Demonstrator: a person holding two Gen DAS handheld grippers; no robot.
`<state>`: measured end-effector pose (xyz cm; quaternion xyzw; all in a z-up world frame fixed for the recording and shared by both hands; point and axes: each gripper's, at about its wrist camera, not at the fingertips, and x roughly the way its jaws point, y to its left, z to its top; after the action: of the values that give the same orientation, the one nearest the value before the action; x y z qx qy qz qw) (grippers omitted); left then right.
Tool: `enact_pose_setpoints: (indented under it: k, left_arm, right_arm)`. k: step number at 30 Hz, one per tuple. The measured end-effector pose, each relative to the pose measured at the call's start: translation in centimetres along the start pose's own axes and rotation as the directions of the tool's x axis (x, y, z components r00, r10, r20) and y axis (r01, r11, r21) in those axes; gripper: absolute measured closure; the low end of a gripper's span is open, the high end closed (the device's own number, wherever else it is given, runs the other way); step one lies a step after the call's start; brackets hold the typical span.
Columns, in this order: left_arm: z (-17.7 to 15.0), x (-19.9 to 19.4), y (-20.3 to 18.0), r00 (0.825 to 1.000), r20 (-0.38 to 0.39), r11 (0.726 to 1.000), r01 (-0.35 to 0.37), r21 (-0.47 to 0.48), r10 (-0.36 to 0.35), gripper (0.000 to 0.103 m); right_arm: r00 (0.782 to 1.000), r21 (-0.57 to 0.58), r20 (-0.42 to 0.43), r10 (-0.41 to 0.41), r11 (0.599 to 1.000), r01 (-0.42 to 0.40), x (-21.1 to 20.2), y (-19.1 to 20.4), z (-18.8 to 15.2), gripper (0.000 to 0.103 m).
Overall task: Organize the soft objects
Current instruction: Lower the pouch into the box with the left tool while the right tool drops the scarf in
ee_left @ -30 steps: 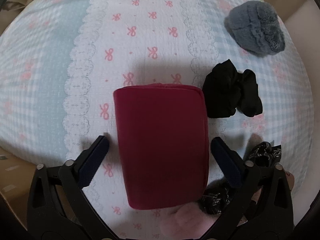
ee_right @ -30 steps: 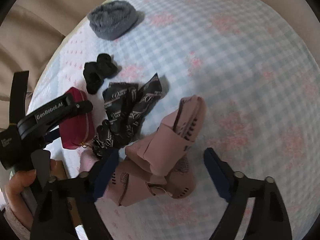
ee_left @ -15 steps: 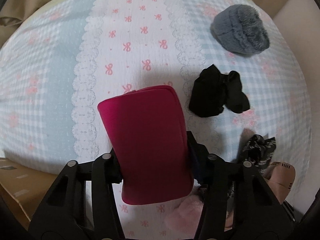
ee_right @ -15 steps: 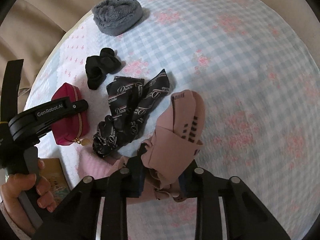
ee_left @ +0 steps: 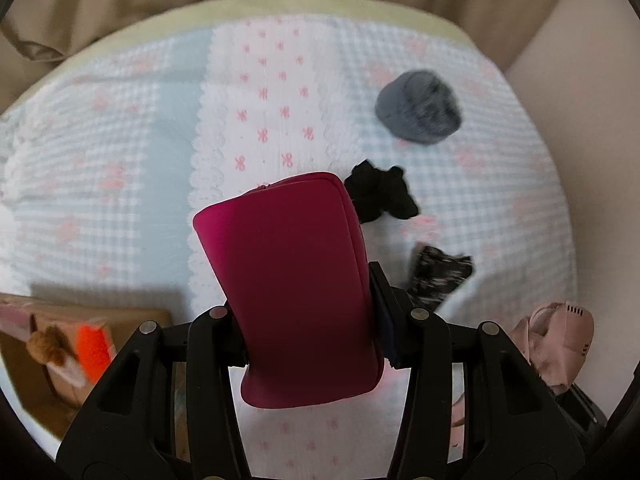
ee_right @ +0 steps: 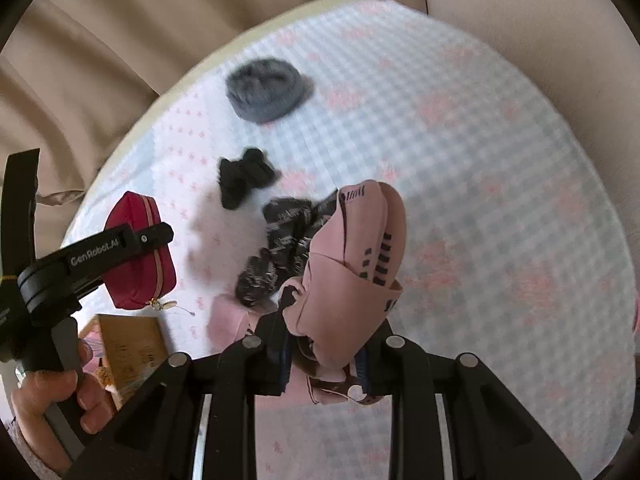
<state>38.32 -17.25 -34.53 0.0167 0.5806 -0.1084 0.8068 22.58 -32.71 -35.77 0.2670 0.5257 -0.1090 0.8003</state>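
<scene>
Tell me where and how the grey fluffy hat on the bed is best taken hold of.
Pinch the grey hat across its raised, rounded edge, coming from above. It lies flat and clear of the black socks, and its thick pile should compress between the fingers.

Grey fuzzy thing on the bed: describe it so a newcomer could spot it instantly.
Start at the checked bedspread and go toward its far edge by the beige curtain. The grey fuzzy item lies there alone, beyond the black bundle. It is the only grey, plush, rounded piece; its neighbours are black, patterned or pink.
</scene>
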Motion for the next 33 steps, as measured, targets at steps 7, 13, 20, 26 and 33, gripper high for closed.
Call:
enact_pose_setpoints:
  k: [7, 13, 20, 26, 33]
  left_arm:
    - [-2.5, -7.7, -0.2, 0.996, 0.085, 1.0, 0.014, -0.022, -0.012, 0.06]
    - [-5.3, -15.6, 0.9, 0.985, 0.175, 0.999, 0.016, -0.05, -0.007, 0.06]
    - [-10.0, -23.3, 5.4, 0.971, 0.235, 0.994, -0.006, -0.105, 0.031, 0.06]
    - [-13.5, -27.3, 12.2, 0.967, 0.246, 0.986, -0.021, -0.165, 0.062, 0.06]
    - [-15.7, -28.4, 21.4, 0.971, 0.223, 0.98, -0.038, -0.196, 0.082, 0.06]
  right_arm:
    - [0.997, -0.043, 0.072, 0.02, 0.999, -0.017, -6.4, 1.8, -0.2, 0.08]
    - [0.989, -0.122, 0.134, 0.058, 0.992, -0.042, -13.3, 4.0, -0.7, 0.08]
    - [0.974, -0.252, 0.192, 0.124, 0.965, -0.074, -20.4, 8.4, -2.4, 0.08]
    - [0.966, -0.351, 0.192, 0.173, 0.931, -0.097, -23.2, 13.6, -4.9, 0.08]
    - [0.966, -0.442, 0.159, 0.202, 0.89, -0.113, -22.4, 21.4, -9.5, 0.08]
